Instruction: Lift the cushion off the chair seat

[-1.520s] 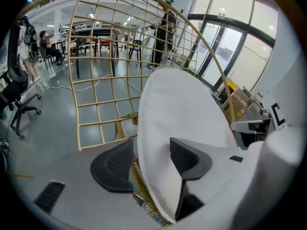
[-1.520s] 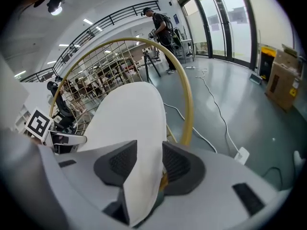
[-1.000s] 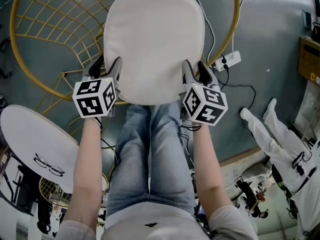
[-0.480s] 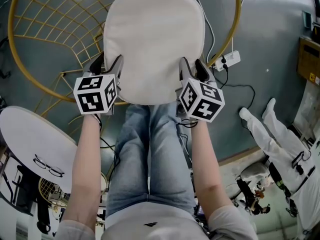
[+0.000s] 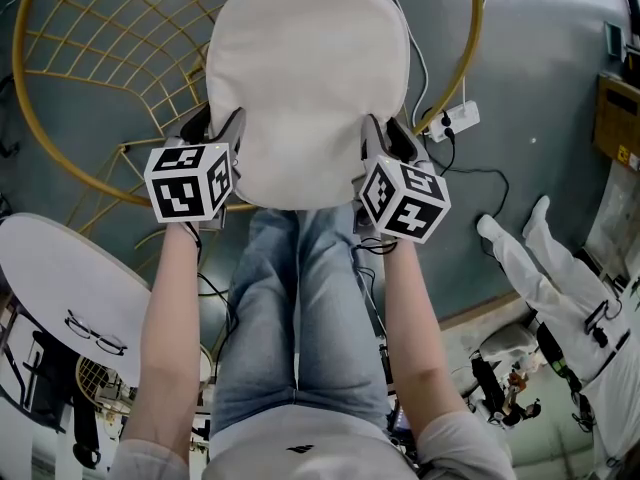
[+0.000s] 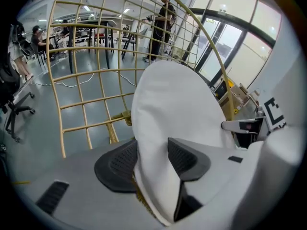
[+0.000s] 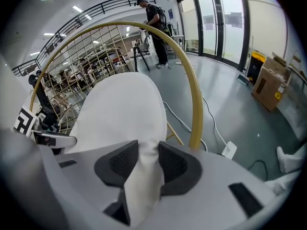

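Cream cushion (image 5: 305, 78), gold wire chair (image 7: 194, 99), possibly power strip (image 5: 452, 120)

Hidden beneath the cushion (image 5: 305, 78): the chair seat. Cut off at the far picture edge: rim of the gold wire chair (image 5: 474, 38). Cropped at left: round white table (image 5: 60, 268). Too small for detail: far standing person (image 6: 163, 23).

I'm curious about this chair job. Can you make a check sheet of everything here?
Surface: grey floor.
Job's things: white cushion covers the seat of the gold wire chair.
Clutter: eyeglasses on a round white table.
Grippers: left gripper and right gripper each grip a cushion edge; jaws have just been closing.
Cables: power strip with leads on the floor.
Surroundings: person standing; cardboard box near windows.
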The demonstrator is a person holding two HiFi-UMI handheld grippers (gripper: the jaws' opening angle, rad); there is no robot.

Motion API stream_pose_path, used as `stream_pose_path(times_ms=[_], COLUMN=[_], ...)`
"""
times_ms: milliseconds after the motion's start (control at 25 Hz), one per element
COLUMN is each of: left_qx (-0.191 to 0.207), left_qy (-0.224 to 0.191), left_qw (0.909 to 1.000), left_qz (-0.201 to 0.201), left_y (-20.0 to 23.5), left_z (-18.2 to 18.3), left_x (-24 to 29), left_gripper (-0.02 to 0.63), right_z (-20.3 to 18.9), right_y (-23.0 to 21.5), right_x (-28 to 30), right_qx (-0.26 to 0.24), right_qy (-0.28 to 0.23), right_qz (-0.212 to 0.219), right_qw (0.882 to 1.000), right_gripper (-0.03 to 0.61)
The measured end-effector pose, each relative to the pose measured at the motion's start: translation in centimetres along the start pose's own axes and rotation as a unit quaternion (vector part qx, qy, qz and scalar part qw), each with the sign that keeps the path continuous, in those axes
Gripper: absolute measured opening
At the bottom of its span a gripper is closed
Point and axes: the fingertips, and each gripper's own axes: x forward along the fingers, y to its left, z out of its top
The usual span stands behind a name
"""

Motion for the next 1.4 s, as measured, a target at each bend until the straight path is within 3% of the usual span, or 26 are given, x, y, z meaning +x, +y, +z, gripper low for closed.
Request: stream_pose_path(times_ms=[120, 240, 400, 960, 1160, 1400], left_qx=[0.013, 0.020, 0.024, 0.013, 0.004, 0.012], left_qy=[-0.005, -0.013, -0.020, -0.055, -0.078, -0.105], left_qw=[0.9998, 0.9993, 0.9990, 0.9976, 0.9965, 0.9941], left_qz=[0.016, 0.029, 0.032, 0.040, 0.028, 0.023], left_y=[-0.1, -0.4, -0.8, -3.2, -2.5, -3.7], left_z=[0.2, 0.4, 0.6, 2.1, 0.9, 3.6], left_x=[-0.2, -0.7, -1.4, -4.9, -6.0, -9.5], left_gripper=[0.177, 0.101, 0.071, 0.066, 0.066, 0.067], right_z=[0.0, 0.1, 0.2, 2.2, 1.3, 3.8], right_y=[0.0, 0.1, 0.2, -0.4, 0.8, 1.4], right_x=[-0.1, -0.2, -0.7, -4.5, -5.5, -9.1], right_qx=[0.002, 0.002, 0.015, 0.024, 0.018, 0.021], right_qy=[-0.006, -0.014, -0.026, -0.064, -0.083, -0.107], right_qz=[0.002, 0.010, 0.024, 0.030, 0.025, 0.024], right_qw=[1.000, 1.000, 0.999, 0.997, 0.996, 0.994], right_gripper=[0.124, 0.076, 0.049, 0.044, 0.046, 0.046])
